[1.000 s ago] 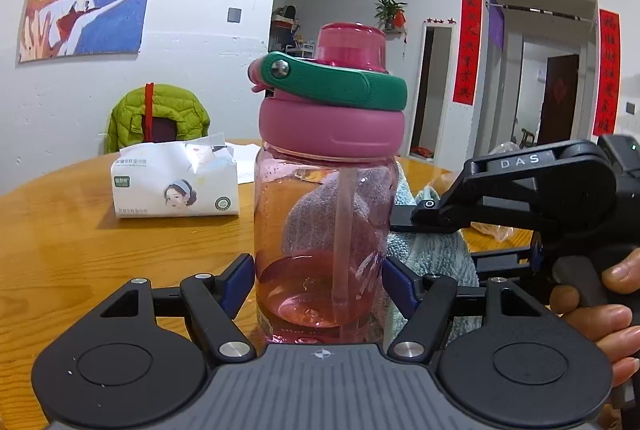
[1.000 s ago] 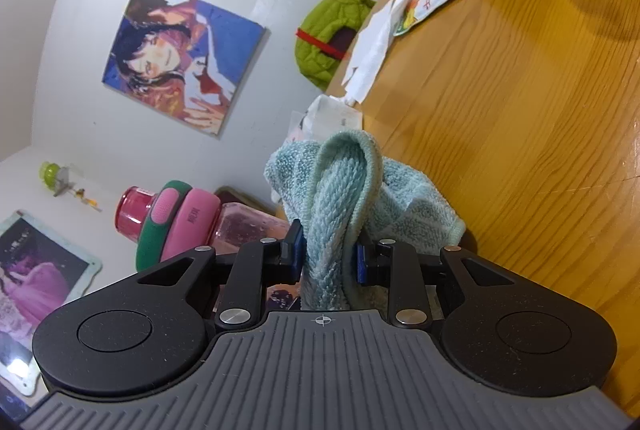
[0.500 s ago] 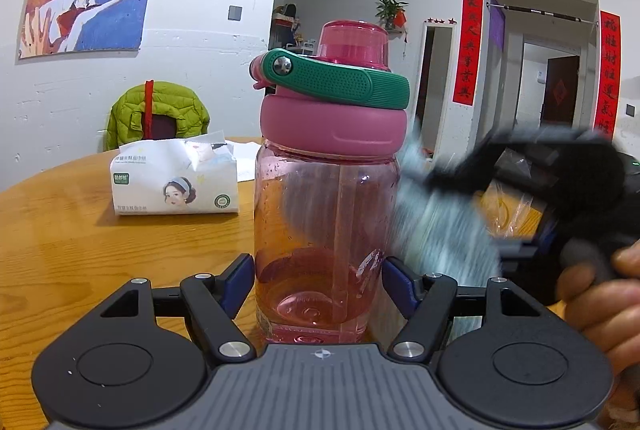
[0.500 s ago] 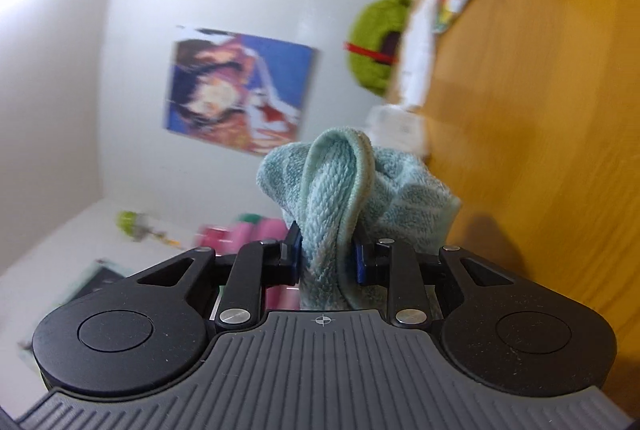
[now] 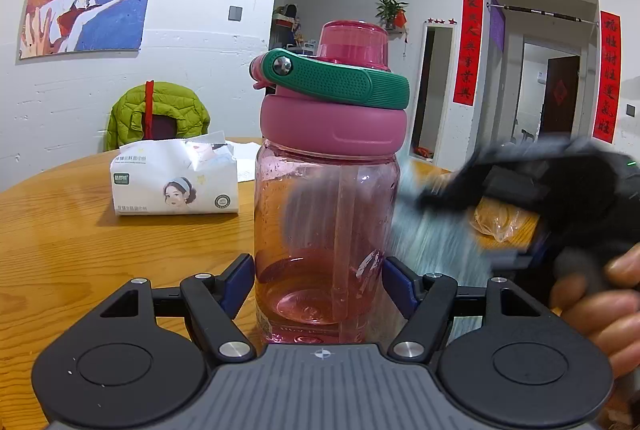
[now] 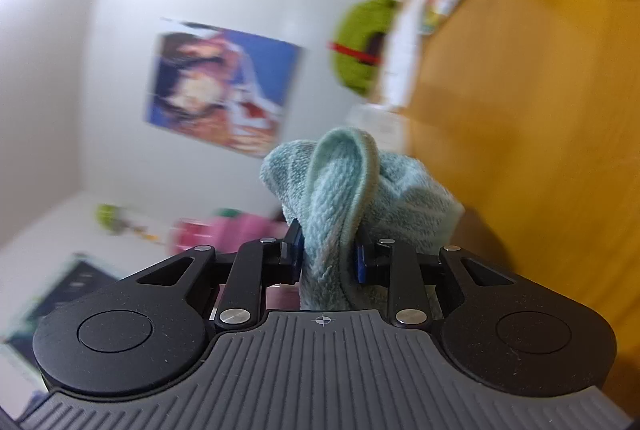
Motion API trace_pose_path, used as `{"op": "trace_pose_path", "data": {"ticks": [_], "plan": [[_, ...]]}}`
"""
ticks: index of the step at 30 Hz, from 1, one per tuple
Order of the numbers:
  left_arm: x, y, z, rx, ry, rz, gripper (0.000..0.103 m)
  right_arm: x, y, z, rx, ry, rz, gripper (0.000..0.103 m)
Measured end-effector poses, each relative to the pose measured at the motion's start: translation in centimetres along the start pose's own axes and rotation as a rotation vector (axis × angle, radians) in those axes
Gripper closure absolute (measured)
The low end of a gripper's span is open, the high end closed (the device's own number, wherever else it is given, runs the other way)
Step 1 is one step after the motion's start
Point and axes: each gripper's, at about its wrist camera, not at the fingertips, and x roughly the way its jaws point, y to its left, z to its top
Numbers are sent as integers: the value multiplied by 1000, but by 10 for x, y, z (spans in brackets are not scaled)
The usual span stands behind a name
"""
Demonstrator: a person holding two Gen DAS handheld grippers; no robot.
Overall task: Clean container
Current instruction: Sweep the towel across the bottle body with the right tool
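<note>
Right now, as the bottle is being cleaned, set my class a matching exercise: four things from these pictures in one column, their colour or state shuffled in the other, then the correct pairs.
Things
1. bottle
2. cloth
3. tissue pack
4. jacket

Descriptions
A. white, lying on the table
B. green, behind the table
C. pink, standing between the left gripper fingers
D. pale blue, pinched in the right gripper

Pairs: 1-C, 2-D, 3-A, 4-B
</note>
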Motion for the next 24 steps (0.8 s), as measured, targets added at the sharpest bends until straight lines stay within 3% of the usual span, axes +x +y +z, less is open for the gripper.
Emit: {"op": "trace_pose_path", "data": {"ticks": [2, 4, 6, 8, 10, 13, 16, 18, 20, 21, 24], "plan": [[0, 1, 0, -2, 0, -1, 36, 2, -4, 1, 13, 13, -44, 74], [0, 1, 0, -3, 0, -2, 36, -4, 0, 2, 5, -12, 21, 74], [0, 2, 0, -2, 0, -1, 36, -13, 5, 3, 7, -54, 167, 74], [0, 1, 0, -1, 1, 0, 36, -19, 11, 2, -11, -78, 241, 74], [1, 2, 0, 1, 1, 1, 36, -15, 12, 1, -19, -62, 202, 74], [1, 2, 0, 1, 1, 1, 36, -2, 5, 1, -7, -9, 31, 73], [2, 2, 0, 2, 1, 2, 36, 4, -2, 2, 6, 16, -57, 73], [2, 2, 0, -10, 5, -1, 36, 5, 2, 2, -29, 12, -76, 73], [0, 2, 0, -44, 15, 11, 26, 3, 7, 1, -66, -8, -75, 73], [-2, 1, 0, -61, 18, 22, 17, 2, 8, 2, -75, -20, -66, 73], [-8, -11, -2, -36, 4, 45, 14, -3, 8, 3, -71, -55, -26, 73]]}}
